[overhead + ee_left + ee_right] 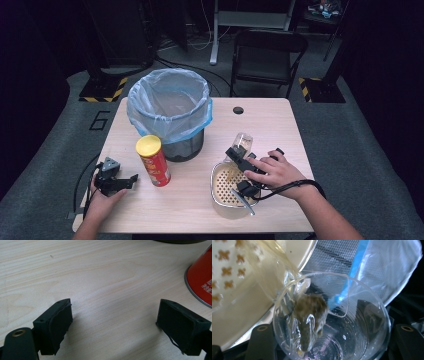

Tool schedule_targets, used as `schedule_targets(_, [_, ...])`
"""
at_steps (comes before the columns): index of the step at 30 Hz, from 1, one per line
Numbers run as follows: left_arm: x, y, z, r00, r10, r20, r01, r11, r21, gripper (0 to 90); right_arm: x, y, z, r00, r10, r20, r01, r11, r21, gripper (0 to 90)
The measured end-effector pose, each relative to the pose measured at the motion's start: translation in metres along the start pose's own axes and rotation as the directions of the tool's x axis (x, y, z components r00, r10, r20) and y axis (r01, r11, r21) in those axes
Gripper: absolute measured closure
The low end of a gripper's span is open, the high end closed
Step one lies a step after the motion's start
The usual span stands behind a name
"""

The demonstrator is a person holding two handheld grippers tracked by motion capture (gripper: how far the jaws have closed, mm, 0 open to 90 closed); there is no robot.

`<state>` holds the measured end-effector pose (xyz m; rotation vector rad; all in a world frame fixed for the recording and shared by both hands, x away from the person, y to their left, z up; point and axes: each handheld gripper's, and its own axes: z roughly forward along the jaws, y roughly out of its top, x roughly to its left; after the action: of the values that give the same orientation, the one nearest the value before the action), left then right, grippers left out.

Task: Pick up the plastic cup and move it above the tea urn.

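While tilted over the strainer (227, 187), clear cup (332, 317) with wet teabag (310, 320), right tool (248, 165) clamped around it.

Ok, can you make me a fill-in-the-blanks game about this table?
1. The right gripper tips a clear ____ over the strainer.
2. The chip can has a ____ lid.
3. Inside the cup sticks a wet ____.
4. The left gripper has its jaws ____, nothing between them.

Missing words: cup; yellow; tea bag; open

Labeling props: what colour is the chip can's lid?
Yellow lid on the red chip can; clearest in the high view.
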<state>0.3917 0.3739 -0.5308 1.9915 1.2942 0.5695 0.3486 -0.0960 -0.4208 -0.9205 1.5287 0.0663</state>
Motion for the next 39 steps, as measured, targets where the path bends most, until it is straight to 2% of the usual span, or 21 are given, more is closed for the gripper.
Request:
schedule_targets(1, [0.0,0.0,0.0,1.0,0.0,0.0,0.0,1.0,0.0,12.7,0.0,0.0,0.0,1.0,0.0,0.0,0.0,1.0,0.0,34.5])
schedule_targets(2, [0.0001,0.0,-0.0001,1.0,0.001,0.001,-0.001,1.0,0.001,12.7,0.0019,0.0021,-0.0003,0.9995,-0.011,-0.03,0.011,1.0,0.004,34.4])
schedule_targets(3, [-0.0003,-0.0001,0.0003,1.0,-0.005,-0.001,0.005,1.0,-0.004,12.7,0.0018,0.0046,-0.0011,0.9991,-0.041,-0.015,0.041,0.999,0.014,34.3])
schedule_targets(5, [-0.0002,0.0,0.0001,1.0,-0.003,0.0,0.003,1.0,-0.002,12.7,0.0026,0.0053,-0.0006,0.9991,-0.041,-0.005,0.041,0.999,0.011,34.3])
schedule_targets(6, [-0.0002,0.0,0.0002,1.0,-0.003,-0.001,0.003,1.0,-0.003,12.7,0.0059,0.0078,-0.0002,0.9996,-0.016,0.022,0.015,1.0,0.01,34.1])
schedule_targets(10, [-0.0003,-0.0001,0.0002,1.0,-0.004,-0.001,0.004,1.0,-0.003,12.7,0.0032,0.0082,-0.0013,0.999,-0.044,0.006,0.044,0.999,0.015,34.1])
schedule_targets(12, [-0.0002,0.0,0.0001,1.0,-0.002,0.0,0.002,1.0,-0.002,12.7,0.0011,0.0083,-0.002,0.9998,-0.02,0.01,0.019,1.0,0.01,34.1])
schedule_targets(30, [-0.0003,-0.0001,0.0003,1.0,-0.004,0.0,0.004,1.0,-0.004,12.7,0.0005,0.0088,-0.0016,0.9998,0.018,-0.007,-0.019,1.0,-0.017,33.8])
schedule_targets(31, [0.0,0.0,0.0,1.0,0.001,0.0,-0.001,1.0,0.0,12.7,-0.002,0.0083,-0.0028,0.9994,-0.029,-0.02,0.029,1.0,-0.001,33.8])
schedule_targets(32, [-0.0003,-0.0001,0.0003,1.0,-0.004,0.0,0.004,1.0,-0.004,12.7,-0.0019,0.0083,-0.003,0.999,-0.033,-0.031,0.033,0.999,-0.002,33.8])
schedule_targets(39, [-0.0003,-0.0001,0.0003,1.0,-0.005,-0.001,0.005,1.0,-0.004,12.7,-0.0012,0.0084,-0.0034,0.9989,-0.033,-0.033,0.033,0.999,-0.004,33.8])
